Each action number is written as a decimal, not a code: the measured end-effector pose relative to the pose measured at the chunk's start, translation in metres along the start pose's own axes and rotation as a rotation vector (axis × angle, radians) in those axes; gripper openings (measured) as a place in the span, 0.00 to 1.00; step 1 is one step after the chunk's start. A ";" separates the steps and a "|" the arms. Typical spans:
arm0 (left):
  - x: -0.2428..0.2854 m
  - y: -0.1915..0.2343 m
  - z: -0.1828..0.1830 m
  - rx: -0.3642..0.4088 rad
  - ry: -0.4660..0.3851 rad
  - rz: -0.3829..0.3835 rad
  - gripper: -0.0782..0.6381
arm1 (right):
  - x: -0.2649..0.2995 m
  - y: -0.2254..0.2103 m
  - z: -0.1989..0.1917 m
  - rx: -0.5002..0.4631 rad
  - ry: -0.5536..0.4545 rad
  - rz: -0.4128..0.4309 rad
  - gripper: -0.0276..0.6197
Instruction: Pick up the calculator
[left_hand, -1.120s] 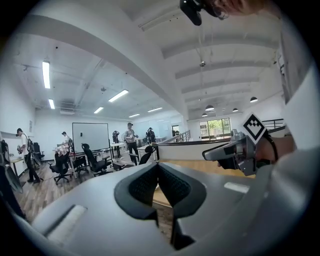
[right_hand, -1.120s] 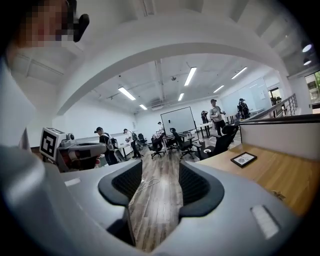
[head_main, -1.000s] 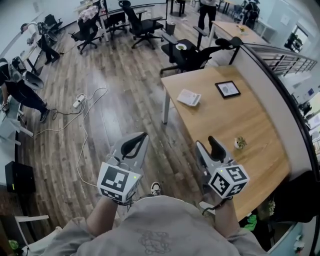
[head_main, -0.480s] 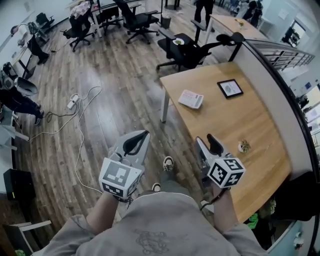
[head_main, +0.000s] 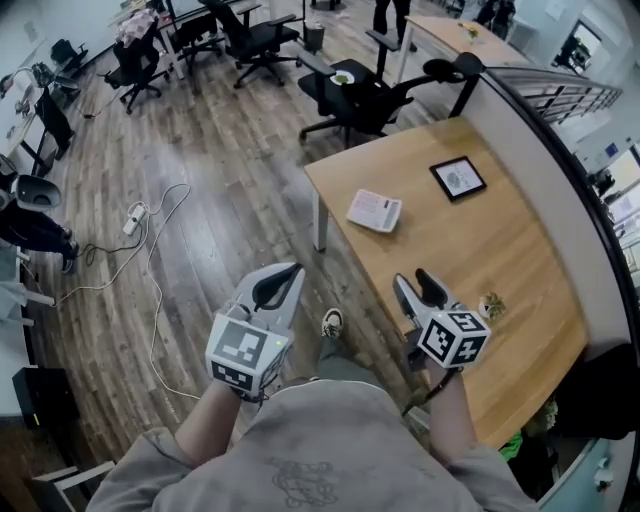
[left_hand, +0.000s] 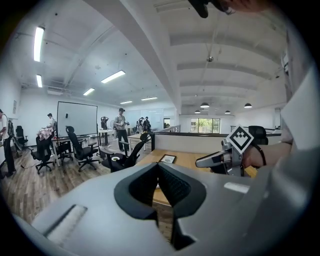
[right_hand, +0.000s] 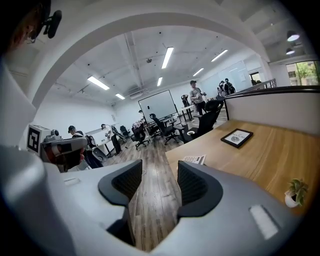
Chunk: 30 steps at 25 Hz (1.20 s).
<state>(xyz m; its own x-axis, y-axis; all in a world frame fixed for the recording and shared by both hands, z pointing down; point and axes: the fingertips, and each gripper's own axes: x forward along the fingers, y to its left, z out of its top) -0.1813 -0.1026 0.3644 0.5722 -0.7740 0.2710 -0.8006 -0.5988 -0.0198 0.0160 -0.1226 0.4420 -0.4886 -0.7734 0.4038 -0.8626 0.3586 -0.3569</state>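
- calculator (head_main: 374, 210): flat, pale, rectangular slab with a grid of keys, lying on the surface (head_main: 500, 250) close to its outer corner, touched by neither claw; key print too small to read.
- surface: smooth light wood with a squared edge on a pale metal leg; far side bounded by a dark curved partition.
- left claw (head_main: 288, 272): grey moulded plastic shell with dark ribbed pads, pressed together at the tips with nothing between them; held off the surface, over the floor (head_main: 220, 200) beside its near edge.
- right claw (head_main: 415, 282): same grey shell and ribbed dark pads, spread apart, only floor planks showing through the gap in the right gripper view; held over the near edge of the surface, well apart from the calculator.
- black-framed picture (head_main: 457, 178): thin square frame lying flat on the surface, beyond the calculator towards the partition; image inside hard to make out.
- small potted plant (head_main: 491, 305): green sprigs in a pale round pot, on the surface just beside the right claw.
- floor: long, dark, glossy wood planks.
- in the left gripper view, nearly all of the calculator hidden behind the claw's own shell.
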 end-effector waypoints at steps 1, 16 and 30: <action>0.012 0.005 0.000 0.003 0.011 -0.006 0.11 | 0.009 -0.007 0.001 0.013 0.007 -0.002 0.38; 0.200 0.072 -0.031 0.009 0.259 -0.063 0.11 | 0.138 -0.131 -0.006 0.202 0.182 -0.017 0.38; 0.295 0.091 -0.074 0.029 0.406 -0.163 0.11 | 0.214 -0.183 -0.036 0.330 0.264 -0.022 0.37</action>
<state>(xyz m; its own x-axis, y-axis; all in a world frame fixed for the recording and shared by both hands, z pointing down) -0.0988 -0.3703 0.5141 0.5696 -0.5290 0.6291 -0.6971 -0.7164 0.0287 0.0648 -0.3351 0.6236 -0.5247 -0.6032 0.6007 -0.8057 0.1240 -0.5792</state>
